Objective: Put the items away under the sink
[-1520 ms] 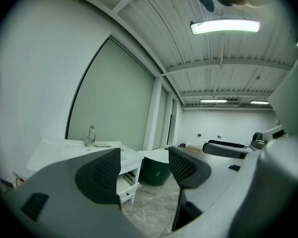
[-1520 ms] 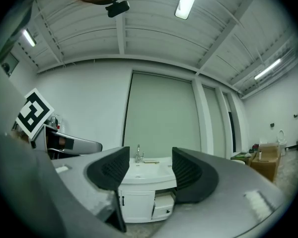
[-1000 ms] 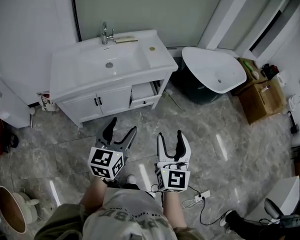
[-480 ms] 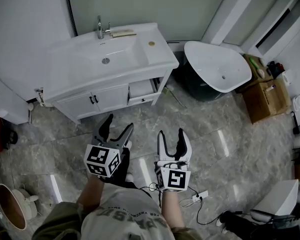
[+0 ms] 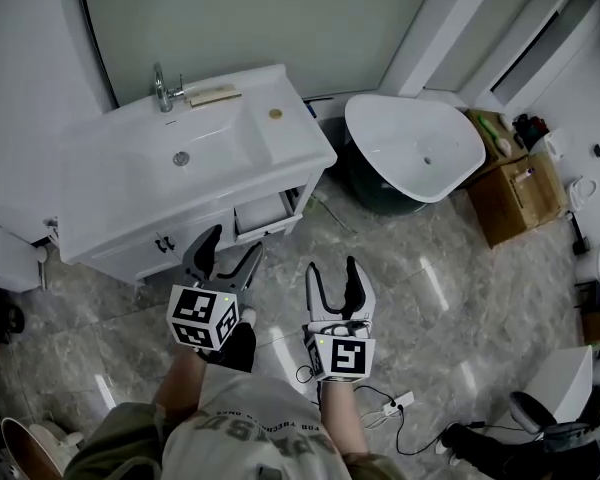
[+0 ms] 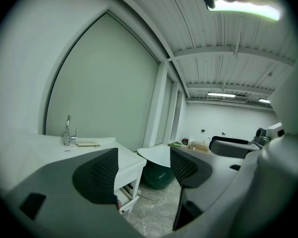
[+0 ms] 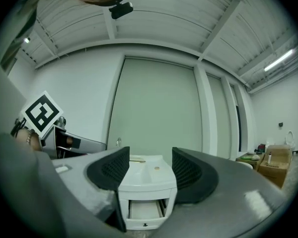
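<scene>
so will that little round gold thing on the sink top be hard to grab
Probably. The round thing looks small and low, so the jaws may struggle to pinch it. The sink top looks glossy, so it may slide or roll when nudged.

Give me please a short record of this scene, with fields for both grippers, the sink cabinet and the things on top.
left gripper: open, empty
right gripper: open, empty, faces the drawer
drawer: partly pulled out, at the right end of the vanity
cabinet doors: shut
on the counter: faucet, flat tan item beside it, small round item
</scene>
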`<state>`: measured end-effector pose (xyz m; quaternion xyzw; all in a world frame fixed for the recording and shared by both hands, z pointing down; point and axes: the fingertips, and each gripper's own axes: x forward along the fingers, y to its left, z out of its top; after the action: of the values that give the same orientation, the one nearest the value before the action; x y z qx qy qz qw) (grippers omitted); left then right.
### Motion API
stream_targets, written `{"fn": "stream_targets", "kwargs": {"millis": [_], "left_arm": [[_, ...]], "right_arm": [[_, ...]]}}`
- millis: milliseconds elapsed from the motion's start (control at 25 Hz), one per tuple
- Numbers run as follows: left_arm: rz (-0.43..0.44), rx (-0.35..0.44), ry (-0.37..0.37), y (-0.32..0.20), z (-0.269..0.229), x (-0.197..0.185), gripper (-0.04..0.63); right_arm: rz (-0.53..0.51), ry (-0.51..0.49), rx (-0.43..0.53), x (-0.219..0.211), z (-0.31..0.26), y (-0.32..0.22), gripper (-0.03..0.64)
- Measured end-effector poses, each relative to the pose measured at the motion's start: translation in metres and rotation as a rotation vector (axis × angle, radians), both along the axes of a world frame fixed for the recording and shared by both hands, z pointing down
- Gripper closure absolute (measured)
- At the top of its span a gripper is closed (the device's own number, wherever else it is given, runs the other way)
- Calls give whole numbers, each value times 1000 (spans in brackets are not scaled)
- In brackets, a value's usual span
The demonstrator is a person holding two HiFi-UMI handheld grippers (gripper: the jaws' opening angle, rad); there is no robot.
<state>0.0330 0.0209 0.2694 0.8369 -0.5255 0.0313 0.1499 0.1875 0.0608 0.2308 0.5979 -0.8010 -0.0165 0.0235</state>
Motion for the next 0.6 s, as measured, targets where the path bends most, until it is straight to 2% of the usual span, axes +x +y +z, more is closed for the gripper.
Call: {"fn": "stream_targets", "kwargs": {"millis": [320,600], "left_arm": [[29,19,-13,-103,-15,-15,284],[19,10,-10,-157,-10,-30,284]], "right_arm": [[8,-39,16,-17,-13,-109,359],[-20,-59,18,-32,-6,-169,359]]}}
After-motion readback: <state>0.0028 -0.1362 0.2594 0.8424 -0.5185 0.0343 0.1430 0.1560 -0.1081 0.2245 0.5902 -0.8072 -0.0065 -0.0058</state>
